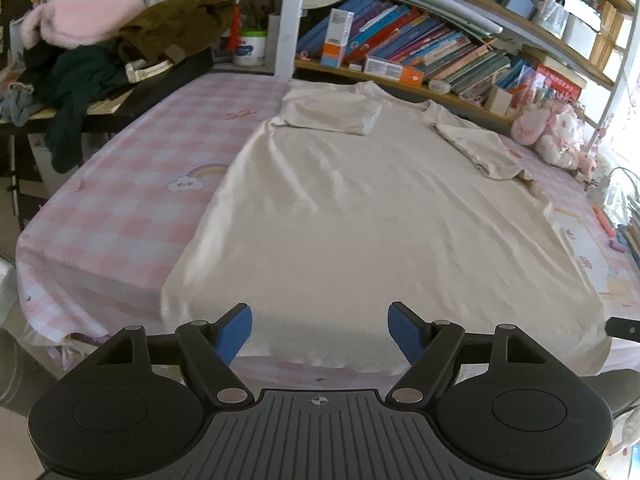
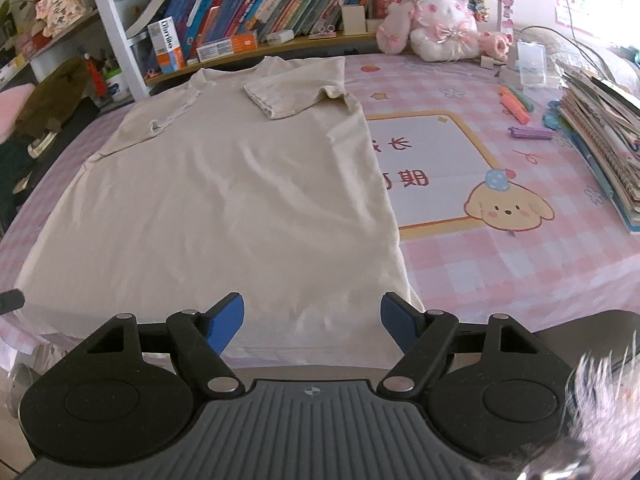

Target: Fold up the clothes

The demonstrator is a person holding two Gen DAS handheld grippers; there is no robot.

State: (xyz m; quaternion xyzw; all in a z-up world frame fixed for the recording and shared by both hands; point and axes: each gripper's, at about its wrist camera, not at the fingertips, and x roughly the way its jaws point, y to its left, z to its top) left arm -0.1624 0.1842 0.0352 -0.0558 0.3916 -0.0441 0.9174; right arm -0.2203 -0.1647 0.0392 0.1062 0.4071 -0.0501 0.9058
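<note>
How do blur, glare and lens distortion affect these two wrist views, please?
Left wrist view: fisheye bends the bookshelf; window glare whitens the right edge. Right wrist view: a pale furry blur smears the bottom-right corner; the T-shirt stays fairly sharp.

T-shirt [image 1: 360, 208] soft matt cloth, creased; checked bedsheet [image 1: 132, 184] matt cotton-like.

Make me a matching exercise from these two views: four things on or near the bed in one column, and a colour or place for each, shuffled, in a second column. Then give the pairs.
Things:
1. T-shirt
2. Plush toy
3. Stack of notebooks
4. Pile of clothes

Descriptions:
A. heaped on the side table left of the bed
B. cream, spread flat, both sleeves folded in
C. white and pink, by the bookshelf
D. at the bed's right edge

Pairs: 1-B, 2-C, 3-D, 4-A
</note>
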